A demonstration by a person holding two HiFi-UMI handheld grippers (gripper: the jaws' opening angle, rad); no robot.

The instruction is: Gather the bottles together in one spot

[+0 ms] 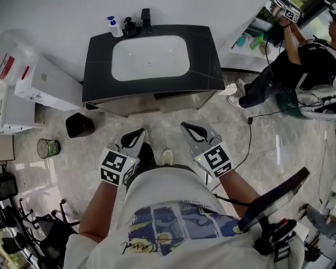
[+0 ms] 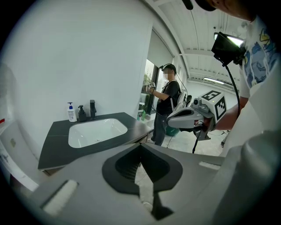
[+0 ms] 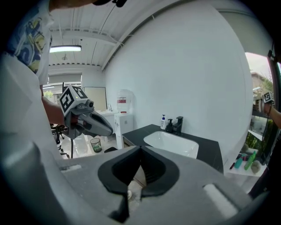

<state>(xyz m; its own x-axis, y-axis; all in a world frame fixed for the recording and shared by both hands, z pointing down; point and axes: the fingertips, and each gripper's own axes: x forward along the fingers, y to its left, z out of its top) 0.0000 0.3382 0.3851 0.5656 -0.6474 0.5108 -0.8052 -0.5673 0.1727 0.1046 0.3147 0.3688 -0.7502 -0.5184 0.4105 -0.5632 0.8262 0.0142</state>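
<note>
Matt black counter (image 1: pixel 202 63), glossy white basin (image 1: pixel 157 65), polished marbled floor (image 1: pixel 278 157), white plastic pump bottle (image 1: pixel 115 29)

A plain white wall (image 1: pixel 63 16) backs a black stone vanity top (image 1: pixel 100 79). A white rectangular basin (image 1: pixel 149 57) is sunk into it, with a black faucet (image 1: pixel 146 18) at the rear edge. The floor (image 1: pixel 273 152) is pale, glossy, marble-patterned tile. A white cabinet (image 1: pixel 47 84) stands left of the vanity. A strip light (image 3: pixel 65 48) glows on the ceiling, and daylight enters through a window (image 3: pixel 259 83).
</note>
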